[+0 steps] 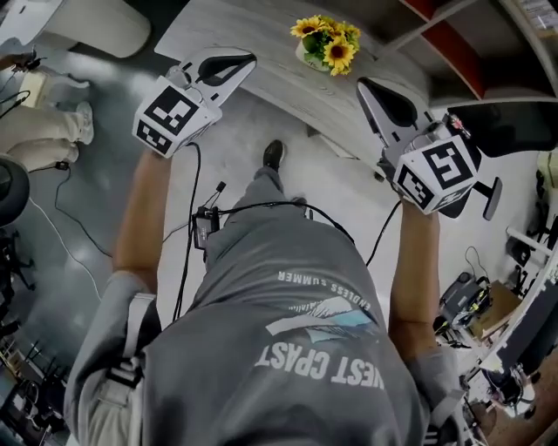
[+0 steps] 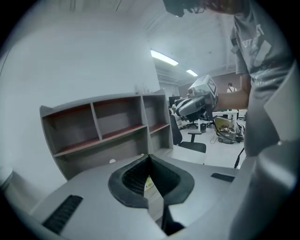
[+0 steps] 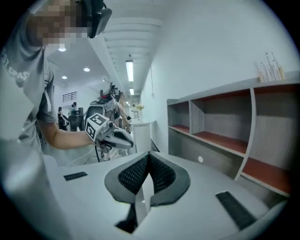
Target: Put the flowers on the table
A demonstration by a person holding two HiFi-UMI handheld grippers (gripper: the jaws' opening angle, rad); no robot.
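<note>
A bunch of yellow sunflowers (image 1: 327, 42) in a small pot stands on the pale wood-grain table (image 1: 235, 26), at the top of the head view. My left gripper (image 1: 246, 61) is held up over the table's near edge, left of the flowers and apart from them. My right gripper (image 1: 364, 85) is just right of and nearer than the flowers, not touching them. Both are shut with nothing between their jaws. In the gripper views the left gripper (image 2: 150, 159) and the right gripper (image 3: 149, 157) show pads pressed together. The flowers do not show clearly there.
A grey shelf unit with red-brown boards (image 2: 103, 131) (image 3: 225, 136) stands behind the table (image 1: 453, 43). A black office chair (image 2: 187, 140) is to the right. Cables hang from both grippers down to the grey floor. Another person's legs (image 1: 44, 122) are at the left.
</note>
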